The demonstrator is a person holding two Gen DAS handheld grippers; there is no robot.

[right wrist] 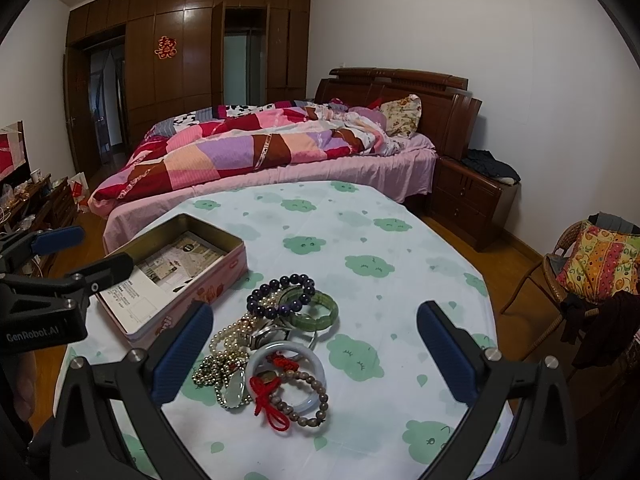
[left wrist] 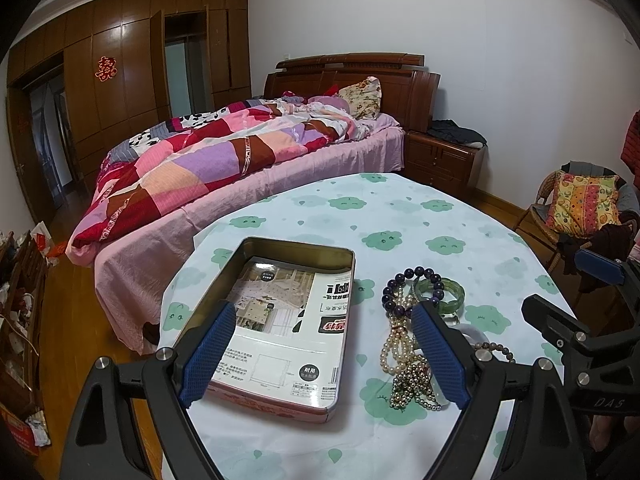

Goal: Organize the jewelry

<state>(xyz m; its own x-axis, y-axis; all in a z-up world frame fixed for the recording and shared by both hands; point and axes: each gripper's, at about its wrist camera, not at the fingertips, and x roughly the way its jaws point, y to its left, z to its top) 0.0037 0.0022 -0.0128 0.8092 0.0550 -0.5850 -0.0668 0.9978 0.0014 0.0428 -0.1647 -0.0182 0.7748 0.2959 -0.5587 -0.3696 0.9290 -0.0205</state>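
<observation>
Currently, status by item:

Left tongs: spread wide, holding nothing. Raised over the near edge of the counter, one blue pad over the tin's near left corner, the other over the jewelry pile.

Right tongs: spread wide, holding nothing. The jewelry pile lies between the two blue pads in the right wrist view; no contact is visible.

Counter: covered by a white cloth printed with green clouds.

Tin: open, rectangular, metal walls with a pink outside. Sits on the left part of the counter, just beside the pile. A printed paper sheet lies flat on its floor; no jewelry inside.

Jewelry pile: one heap on the cloth to the right of the tin, pieces overlapping.

Dark purple bead bracelet: at the far end of the pile, resting over the green bangle.

Pearl strand: on the tin side of the pile.

Pale jade bangle: near end, with a red knotted cord and a brown bead bracelet lying across it.

Bed: behind the counter, with a patchwork quilt.
</observation>
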